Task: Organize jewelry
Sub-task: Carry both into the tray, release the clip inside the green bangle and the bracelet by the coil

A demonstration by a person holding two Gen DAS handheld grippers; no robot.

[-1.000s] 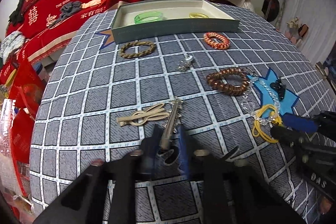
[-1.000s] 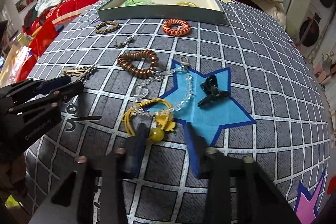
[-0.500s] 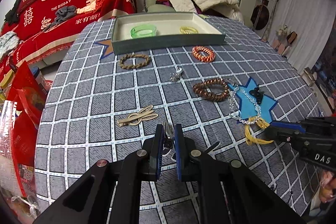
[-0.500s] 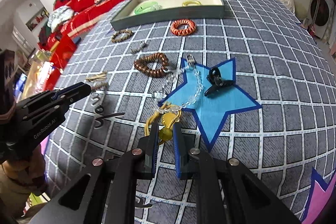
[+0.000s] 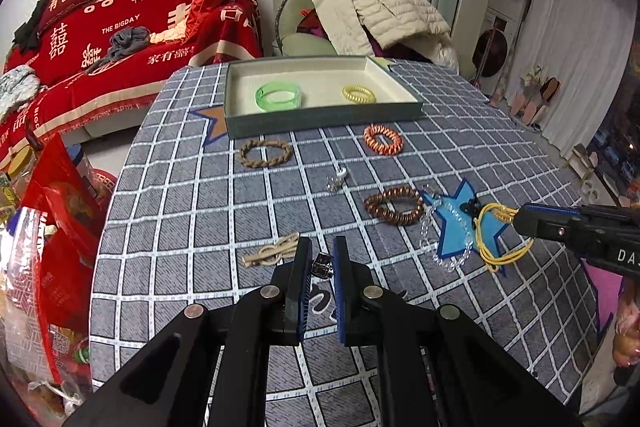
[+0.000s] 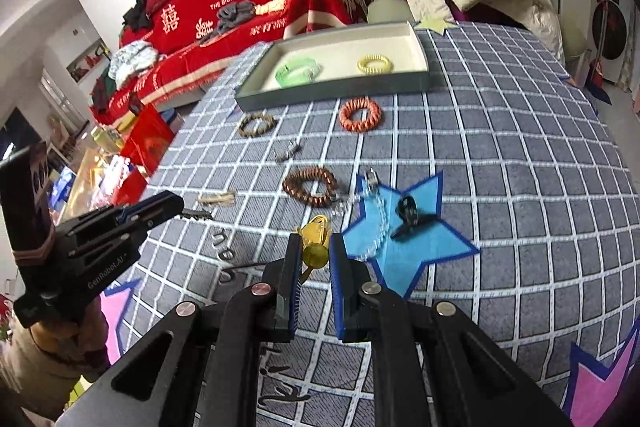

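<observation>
My left gripper (image 5: 321, 259) is shut on a silver metal chain piece (image 5: 322, 264), held above the checked cloth; it also shows in the right wrist view (image 6: 176, 205). My right gripper (image 6: 315, 253) is shut on a yellow cord necklace with a bead (image 6: 314, 251), lifted off the table; the cord (image 5: 494, 239) hangs from it in the left wrist view. The grey tray (image 5: 320, 115) at the far side holds a green bangle (image 5: 278, 95) and a yellow coil band (image 5: 359, 93).
On the cloth lie a tan braided ring (image 5: 265, 153), an orange coil band (image 5: 383, 139), a brown coil band (image 5: 394, 205), a small silver piece (image 5: 337, 181), a beige clip (image 5: 272, 251), a clear bead chain (image 6: 376, 223) and a black clip (image 6: 410, 215).
Both grippers have risen from the table and moved toward the tray, each carrying its piece; the yellow necklace has lifted off the blue star.
</observation>
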